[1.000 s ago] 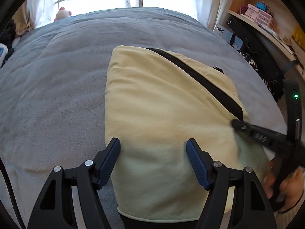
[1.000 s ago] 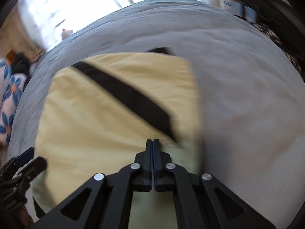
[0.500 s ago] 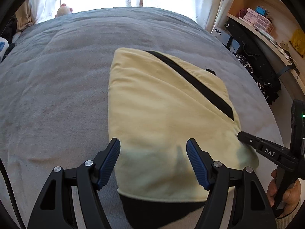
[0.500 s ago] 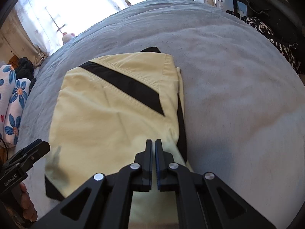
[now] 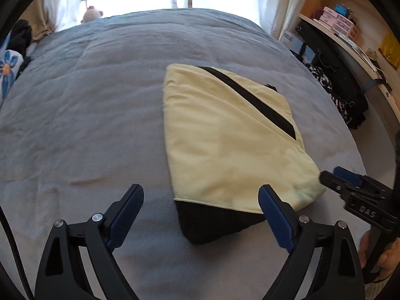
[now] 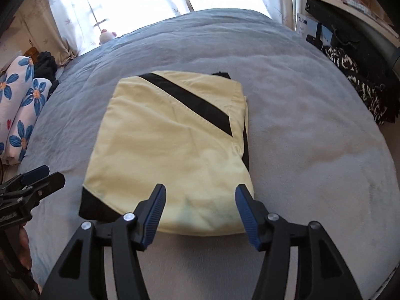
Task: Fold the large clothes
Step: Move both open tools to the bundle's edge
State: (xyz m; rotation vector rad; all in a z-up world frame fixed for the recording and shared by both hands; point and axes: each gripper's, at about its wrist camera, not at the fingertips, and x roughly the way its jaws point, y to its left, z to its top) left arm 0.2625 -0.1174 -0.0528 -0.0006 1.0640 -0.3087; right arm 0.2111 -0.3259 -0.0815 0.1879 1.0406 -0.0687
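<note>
Yellow garment (image 5: 225, 137) with black stripe (image 5: 250, 100) lies folded flat on the gray blanket (image 5: 87, 112).

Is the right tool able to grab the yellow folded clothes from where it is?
Probably yes: the right tool is open just above the near edge of the yellow folded clothes, with nothing between them.

Garment (image 5: 225, 150): you see matt pale-yellow woven cloth with a black cloth stripe.
Bedspread (image 5: 87, 112): your surface is soft grey fleecy fabric.
Left gripper (image 5: 201, 215): your fingers are matt black plastic, pads (image 5: 273, 221) ribbed blue.
</note>
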